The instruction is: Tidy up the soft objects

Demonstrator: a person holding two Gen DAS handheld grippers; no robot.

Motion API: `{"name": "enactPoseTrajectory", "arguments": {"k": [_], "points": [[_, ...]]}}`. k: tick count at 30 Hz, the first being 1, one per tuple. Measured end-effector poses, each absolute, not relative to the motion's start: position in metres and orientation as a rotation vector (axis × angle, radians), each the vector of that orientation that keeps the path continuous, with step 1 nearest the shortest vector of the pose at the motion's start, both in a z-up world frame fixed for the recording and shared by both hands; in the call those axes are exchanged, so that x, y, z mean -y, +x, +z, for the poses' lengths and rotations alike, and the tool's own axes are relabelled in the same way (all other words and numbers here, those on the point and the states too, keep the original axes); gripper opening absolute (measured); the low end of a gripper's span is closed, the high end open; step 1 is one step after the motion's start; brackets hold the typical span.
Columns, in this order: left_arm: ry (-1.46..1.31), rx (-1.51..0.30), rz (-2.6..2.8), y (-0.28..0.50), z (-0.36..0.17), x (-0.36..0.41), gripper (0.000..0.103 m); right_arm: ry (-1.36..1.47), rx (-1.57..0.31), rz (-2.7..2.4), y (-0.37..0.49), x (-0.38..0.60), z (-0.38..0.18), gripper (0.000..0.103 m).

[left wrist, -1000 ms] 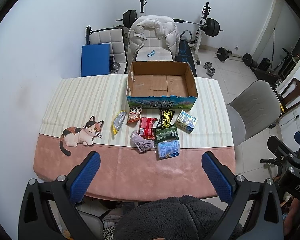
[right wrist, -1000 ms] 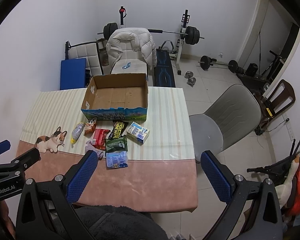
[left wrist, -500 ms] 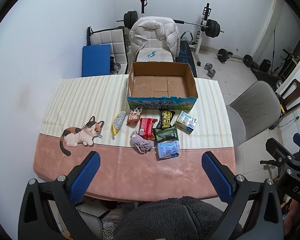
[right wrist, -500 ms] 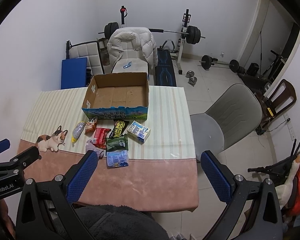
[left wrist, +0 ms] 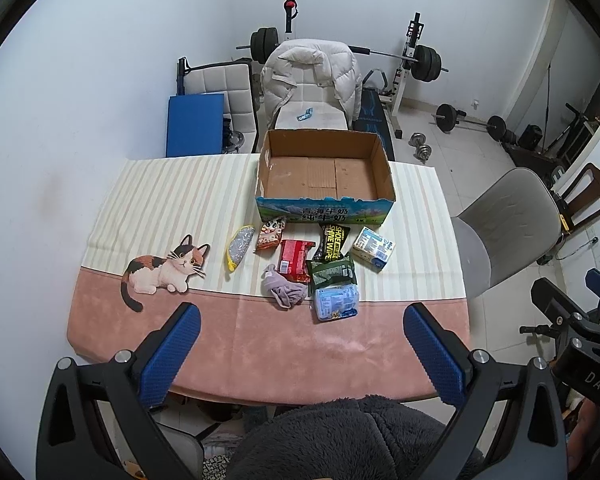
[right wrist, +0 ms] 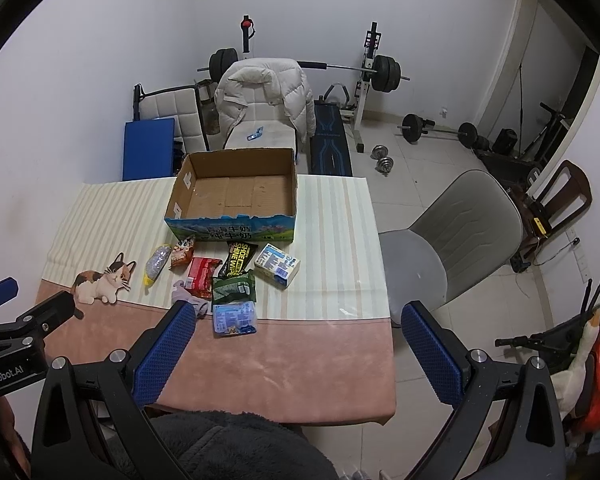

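An open, empty cardboard box (left wrist: 324, 172) (right wrist: 236, 196) stands at the table's far side. In front of it lie several soft packets: a grey cloth (left wrist: 284, 292) (right wrist: 190, 300), a blue tissue pack (left wrist: 336, 302) (right wrist: 234, 318), a green pack (left wrist: 332, 274), a red pack (left wrist: 296, 260), a black wipes pack (left wrist: 332, 242), a white-blue carton (left wrist: 374, 248) (right wrist: 277, 266), a snack bag (left wrist: 270, 234) and a yellow-edged pouch (left wrist: 239, 246). My left gripper (left wrist: 300, 354) and my right gripper (right wrist: 294, 354) are open and empty, high above the table's near edge.
The table carries a striped and pink cloth (left wrist: 172, 200) with a cat print (left wrist: 164, 270). A grey chair (left wrist: 496, 224) stands at the right, a chair with a white jacket (left wrist: 312, 76) behind the box. Weights and a bench lie on the floor beyond.
Both views have shifted very slightly; the grippers stay open and the objects on the table have not moved.
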State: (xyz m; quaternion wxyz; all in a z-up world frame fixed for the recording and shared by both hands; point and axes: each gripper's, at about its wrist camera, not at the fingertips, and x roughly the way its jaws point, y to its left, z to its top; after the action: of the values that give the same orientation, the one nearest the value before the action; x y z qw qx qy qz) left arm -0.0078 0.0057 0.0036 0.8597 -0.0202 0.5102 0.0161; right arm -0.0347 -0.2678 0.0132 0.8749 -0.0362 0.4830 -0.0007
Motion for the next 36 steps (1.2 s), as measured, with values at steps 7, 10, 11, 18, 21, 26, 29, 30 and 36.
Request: {"name": "enactPoseTrajectory", "arguments": {"k": [7, 10, 11, 18, 21, 26, 29, 30, 36], "points": [[-0.042, -1.059, 0.040, -0.011, 0.008, -0.007, 0.103, -0.074, -1.004, 0.004, -0.039, 0.264, 0.015, 0.103], [-0.042, -1.058, 0.039, -0.012, 0.008, -0.007, 0.103, -0.078, -1.001, 0.005, -0.039, 0.263, 0.016, 0.103], [-0.041, -1.057, 0.039, -0.012, 0.009, -0.007, 0.103, -0.078, -0.998, 0.007, -0.042, 0.263, 0.016, 0.103], [-0.041, -1.043, 0.041, -0.017, 0.011, -0.005, 0.103, -0.081, -0.970, 0.009, -0.047, 0.260, 0.025, 0.103], [-0.042, -1.042, 0.042, -0.018, 0.012, -0.005, 0.103, -0.085, -0.966, 0.012, -0.048, 0.259, 0.026, 0.103], [-0.049, -1.034, 0.045, -0.019, 0.014, -0.005, 0.103, -0.085, -0.959, 0.015, -0.048, 0.259, 0.026, 0.103], [-0.049, -1.034, 0.045, -0.020, 0.014, -0.005, 0.103, -0.089, -0.956, 0.020, -0.047, 0.256, 0.028, 0.103], [-0.049, -1.034, 0.045, -0.020, 0.014, -0.005, 0.103, -0.090, -0.955, 0.020, -0.047, 0.256, 0.028, 0.103], [-0.053, -1.034, 0.045, -0.020, 0.011, -0.005, 0.103, -0.053, -0.960, 0.025, -0.042, 0.262, 0.026, 0.103]]}}
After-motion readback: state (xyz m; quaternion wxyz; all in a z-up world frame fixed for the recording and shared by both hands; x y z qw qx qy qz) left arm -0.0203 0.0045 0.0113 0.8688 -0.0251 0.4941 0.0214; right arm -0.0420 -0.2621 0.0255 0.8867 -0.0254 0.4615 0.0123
